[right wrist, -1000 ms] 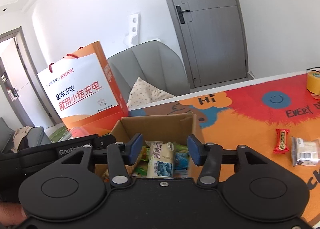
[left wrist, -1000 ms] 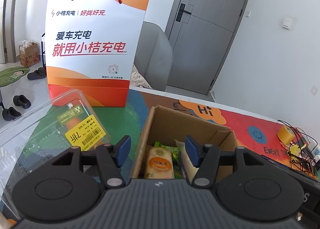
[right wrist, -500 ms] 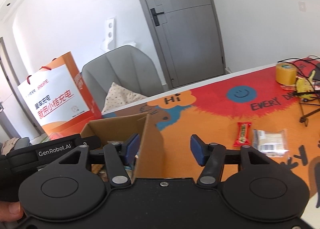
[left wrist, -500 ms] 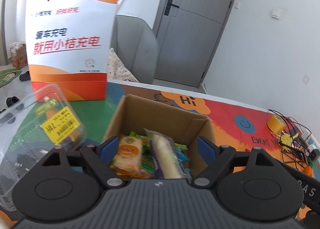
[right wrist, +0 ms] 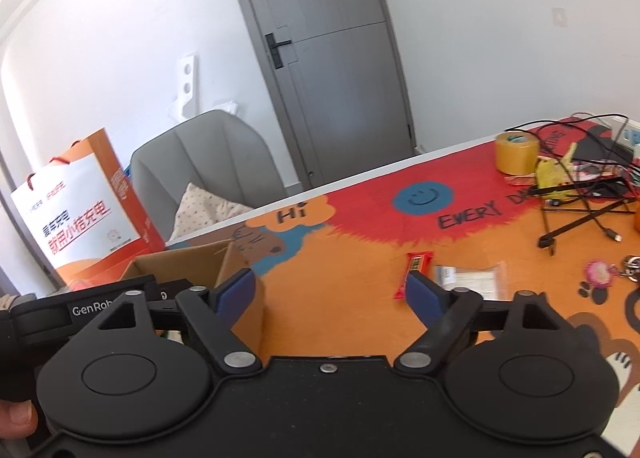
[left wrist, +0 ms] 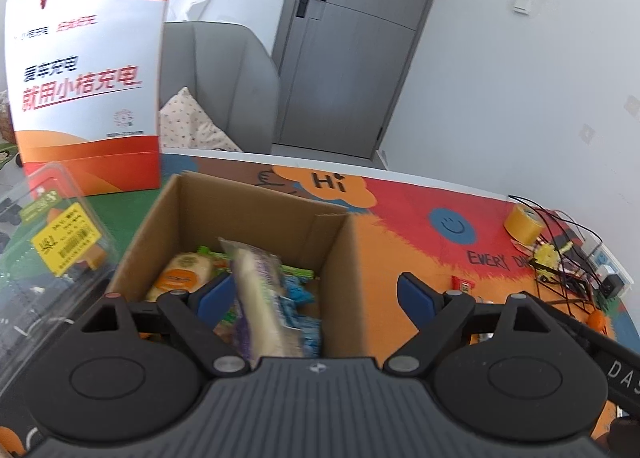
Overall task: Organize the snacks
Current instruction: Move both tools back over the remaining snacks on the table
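An open cardboard box (left wrist: 256, 218) stands on the colourful mat and holds several snack packets, among them an orange round one (left wrist: 180, 278) and a long pale one (left wrist: 260, 298). My left gripper (left wrist: 316, 290) hangs over the box's right wall, its jaws opening, and the pads press on nothing. The pale packet stands just beside its left finger. In the right wrist view my right gripper (right wrist: 330, 290) is over bare mat right of the box (right wrist: 192, 262), jaws opening and empty. A red snack bar (right wrist: 414, 270) and a clear-wrapped packet (right wrist: 472, 278) lie just beyond its right finger.
An orange-and-white paper bag (left wrist: 88, 90) stands behind the box. A clear plastic clamshell (left wrist: 60, 246) with a yellow label lies left of it. A tape roll (right wrist: 516, 154), cables and a black stand (right wrist: 580, 210) crowd the far right. A grey chair (right wrist: 208, 162) is behind the table.
Both grippers have opened much wider. Both have swung right: the right one left the box for the mat near the loose snacks, and the left one shifted toward the box's right wall.
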The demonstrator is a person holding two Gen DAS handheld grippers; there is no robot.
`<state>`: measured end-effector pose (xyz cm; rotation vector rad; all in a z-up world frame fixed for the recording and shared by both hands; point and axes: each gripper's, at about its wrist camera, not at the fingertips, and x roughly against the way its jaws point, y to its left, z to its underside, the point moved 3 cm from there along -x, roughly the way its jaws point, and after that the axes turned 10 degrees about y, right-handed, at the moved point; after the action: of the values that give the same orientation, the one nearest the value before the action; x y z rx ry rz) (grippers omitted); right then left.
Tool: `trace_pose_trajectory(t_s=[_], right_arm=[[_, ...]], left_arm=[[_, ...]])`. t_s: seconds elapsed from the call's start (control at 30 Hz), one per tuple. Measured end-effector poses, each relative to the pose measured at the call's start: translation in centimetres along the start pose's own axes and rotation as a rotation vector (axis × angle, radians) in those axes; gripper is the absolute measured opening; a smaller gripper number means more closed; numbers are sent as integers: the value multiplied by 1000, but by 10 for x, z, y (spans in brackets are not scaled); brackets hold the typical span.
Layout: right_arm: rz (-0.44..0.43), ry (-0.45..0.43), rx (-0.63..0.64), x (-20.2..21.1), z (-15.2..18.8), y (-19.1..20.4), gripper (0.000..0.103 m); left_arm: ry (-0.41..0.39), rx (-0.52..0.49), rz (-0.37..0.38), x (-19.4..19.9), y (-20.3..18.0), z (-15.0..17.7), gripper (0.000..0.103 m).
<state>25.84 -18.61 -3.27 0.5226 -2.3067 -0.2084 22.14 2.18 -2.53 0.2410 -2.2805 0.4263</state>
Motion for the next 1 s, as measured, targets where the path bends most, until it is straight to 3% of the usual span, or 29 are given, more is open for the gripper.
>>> trace_pose_trajectory(t_s=[0.53, 1.0], right_arm=[[59, -21, -106, 13, 0, -77, 86], [47, 45, -175, -23, 1, -117, 78]], left_arm=[[26, -88, 49, -21, -67, 5, 88], [43, -158, 61, -53, -108, 5, 87]])
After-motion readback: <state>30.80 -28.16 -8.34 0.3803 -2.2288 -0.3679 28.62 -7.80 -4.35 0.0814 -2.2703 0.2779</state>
